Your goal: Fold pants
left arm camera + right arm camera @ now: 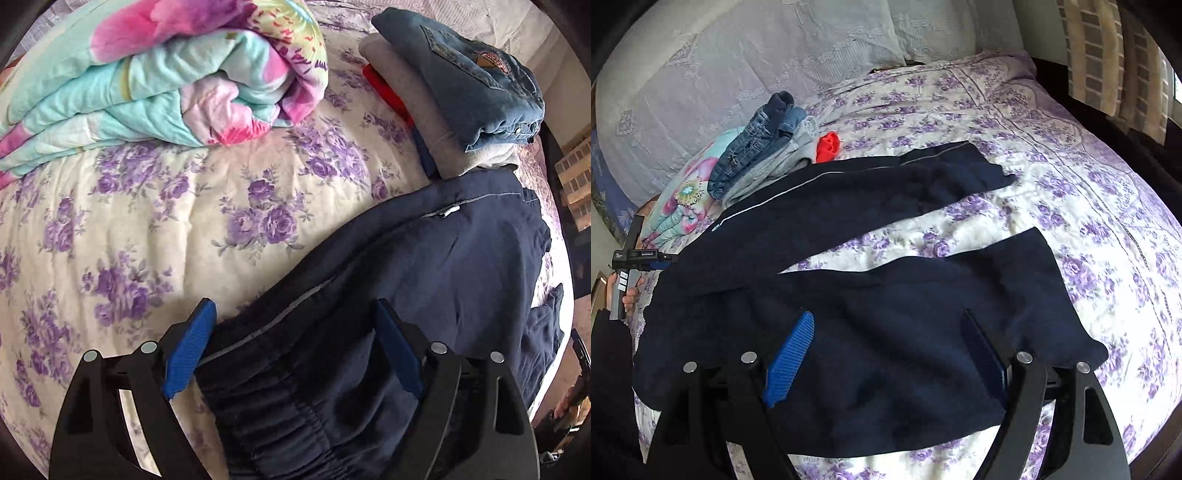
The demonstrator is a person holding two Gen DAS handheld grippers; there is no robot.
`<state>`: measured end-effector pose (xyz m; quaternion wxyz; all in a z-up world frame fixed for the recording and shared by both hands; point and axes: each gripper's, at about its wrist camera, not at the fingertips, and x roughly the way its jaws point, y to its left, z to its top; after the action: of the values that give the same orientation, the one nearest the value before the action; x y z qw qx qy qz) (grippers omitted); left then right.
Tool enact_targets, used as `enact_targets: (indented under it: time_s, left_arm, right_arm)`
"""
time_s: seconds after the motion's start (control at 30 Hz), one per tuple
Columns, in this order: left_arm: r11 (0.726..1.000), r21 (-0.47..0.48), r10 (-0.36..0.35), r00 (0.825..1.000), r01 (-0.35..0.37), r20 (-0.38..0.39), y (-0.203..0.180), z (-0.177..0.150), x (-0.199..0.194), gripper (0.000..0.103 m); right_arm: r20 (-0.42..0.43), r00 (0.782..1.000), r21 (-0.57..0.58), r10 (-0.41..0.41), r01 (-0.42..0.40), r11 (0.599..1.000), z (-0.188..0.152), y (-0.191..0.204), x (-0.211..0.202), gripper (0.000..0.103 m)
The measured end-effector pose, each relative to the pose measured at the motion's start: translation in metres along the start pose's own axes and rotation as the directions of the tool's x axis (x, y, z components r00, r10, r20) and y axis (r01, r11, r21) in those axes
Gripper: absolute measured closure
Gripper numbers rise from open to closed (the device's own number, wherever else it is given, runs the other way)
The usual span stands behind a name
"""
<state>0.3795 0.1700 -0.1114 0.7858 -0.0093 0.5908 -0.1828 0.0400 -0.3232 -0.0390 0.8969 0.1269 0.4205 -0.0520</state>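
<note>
Dark navy pants point(894, 332) lie spread on the bed with both legs apart, one leg running toward the far side point(886, 184). In the left wrist view the elastic waistband point(295, 417) lies between the fingers. My left gripper point(295, 314) is open, its blue pads either side of the waistband edge. My right gripper point(890, 325) is open just over the near leg. The left gripper also shows in the right wrist view point(639, 258), held by a hand at the pants' waist end.
The bed has a white quilt with purple flowers point(166, 229). A folded turquoise and pink blanket point(147, 81) lies at the far left. A stack of folded clothes with jeans on top point(472, 85) sits beside the pants. A grey headboard point(738, 55) stands behind.
</note>
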Motion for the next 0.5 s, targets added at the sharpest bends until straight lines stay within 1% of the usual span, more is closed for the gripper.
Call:
enact_targets:
  time_s: [0.03,0.07,0.1,0.13,0.17,0.2,0.23,0.27,0.3,0.37,0.4,0.43,0.5]
  left_arm:
    - [1.000,-0.005,-0.022,1.000,0.022,-0.005,0.002,0.000,0.007,0.017]
    - [0.999,-0.009,-0.034,0.999,0.034,0.007,0.004,-0.001,0.012,0.017]
    - [1.000,0.006,-0.028,0.999,0.028,0.044,0.002,-0.004,0.012,0.023]
    - [0.999,0.042,-0.028,0.996,0.025,0.081,-0.004,-0.009,0.008,0.040]
    - [0.996,0.082,-0.042,0.993,0.033,0.114,-0.011,-0.015,0.002,0.050]
    - [0.993,0.108,-0.056,0.989,0.042,0.134,-0.016,-0.020,-0.005,0.067]
    - [0.989,0.131,-0.081,0.986,0.062,0.145,-0.019,-0.022,-0.011,0.078]
    - [0.985,0.152,-0.102,0.980,0.076,0.169,-0.021,-0.021,-0.018,0.078]
    - [0.982,0.173,-0.107,0.973,0.072,0.205,-0.023,-0.023,-0.026,0.079]
    - [0.976,0.208,-0.120,0.961,0.068,0.248,-0.027,-0.028,-0.036,0.079]
    - [0.974,0.219,-0.122,0.958,0.065,0.259,-0.029,-0.029,-0.039,0.079]
    - [0.972,0.228,-0.120,0.956,0.059,0.267,-0.029,-0.031,-0.042,0.079]
    - [0.970,0.236,-0.121,0.954,0.056,0.273,-0.030,-0.032,-0.043,0.079]
  right_arm:
    - [-0.001,1.000,0.006,-0.003,0.003,1.000,0.000,0.000,-0.001,0.021]
    - [0.001,1.000,0.008,-0.004,0.004,1.000,0.000,0.001,-0.001,0.021]
    - [0.002,1.000,0.006,-0.002,0.002,1.000,-0.001,0.003,0.000,0.021]
    - [0.001,1.000,0.002,0.001,-0.001,1.000,0.001,0.008,0.001,0.021]
    - [-0.004,1.000,-0.004,0.007,-0.007,1.000,0.002,0.013,0.003,0.021]
    - [-0.017,1.000,-0.019,0.021,-0.021,1.000,0.005,0.021,0.007,0.021]
    - [-0.036,0.998,-0.038,0.043,-0.044,0.998,0.010,0.031,0.012,0.021]
    - [-0.061,0.996,-0.061,0.072,-0.075,0.995,0.017,0.044,0.017,0.021]
    - [-0.090,0.990,-0.093,0.111,-0.119,0.988,0.025,0.061,0.022,0.021]
    - [-0.158,0.966,-0.176,0.205,-0.232,0.957,0.043,0.101,0.034,0.021]
    - [-0.194,0.950,-0.224,0.246,-0.287,0.931,0.053,0.124,0.041,0.021]
    - [-0.230,0.932,-0.283,0.280,-0.339,0.897,0.065,0.150,0.049,0.021]
    - [-0.294,0.904,-0.416,0.310,-0.414,0.810,0.088,0.201,0.066,0.021]
